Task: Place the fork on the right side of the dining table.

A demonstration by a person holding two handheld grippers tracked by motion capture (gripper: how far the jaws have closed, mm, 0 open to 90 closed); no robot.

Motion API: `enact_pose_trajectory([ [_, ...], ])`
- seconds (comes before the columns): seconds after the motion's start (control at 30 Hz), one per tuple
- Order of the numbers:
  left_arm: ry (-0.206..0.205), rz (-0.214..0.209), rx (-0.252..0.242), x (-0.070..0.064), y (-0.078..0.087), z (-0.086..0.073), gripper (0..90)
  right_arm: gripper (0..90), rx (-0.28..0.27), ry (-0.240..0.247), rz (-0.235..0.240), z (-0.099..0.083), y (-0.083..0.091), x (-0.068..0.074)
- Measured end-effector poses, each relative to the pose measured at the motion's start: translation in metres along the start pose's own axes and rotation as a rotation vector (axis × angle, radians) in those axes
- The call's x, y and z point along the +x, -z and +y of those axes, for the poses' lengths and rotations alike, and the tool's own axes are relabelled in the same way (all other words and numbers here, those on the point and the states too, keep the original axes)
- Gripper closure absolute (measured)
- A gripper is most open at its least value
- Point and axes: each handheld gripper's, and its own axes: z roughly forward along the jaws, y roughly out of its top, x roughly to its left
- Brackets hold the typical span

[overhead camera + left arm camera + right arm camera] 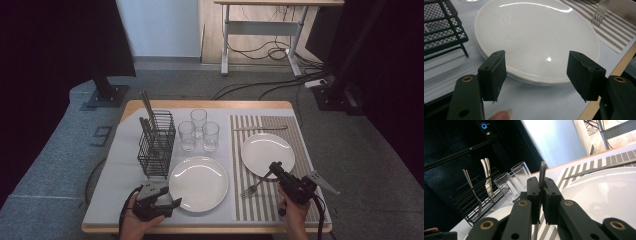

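My right gripper (274, 168) is shut on the handle of a fork (254, 188). The fork lies slanted over the striped placemat (295, 125) with its tines toward the table's front. In the right gripper view the handle (542, 172) sticks up between the closed jaws (541, 192), next to a white plate (604, 192). That plate (267, 153) sits on the placemat. My left gripper (172, 204) is open and holds nothing, right at the front-left rim of a second white plate (198, 183). In the left gripper view the jaws (536, 60) frame this plate (536, 32), and the fork tines (599, 12) lie beyond.
A black wire basket (156, 145) holding cutlery stands left of the plates. Three empty glasses (199, 131) cluster behind the left plate. A knife (260, 128) lies across the placemat's far end. The table's wooden front edge (621, 65) is close to both hands.
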Motion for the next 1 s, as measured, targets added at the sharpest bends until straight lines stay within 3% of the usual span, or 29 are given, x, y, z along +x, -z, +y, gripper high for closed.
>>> enact_pose_trajectory([
  [1.0,0.0,0.002,0.005,0.0006,-0.0014,-0.0009,31.8,81.8,0.006,0.043,-0.062,-0.0011,0.0026,-0.0065],
])
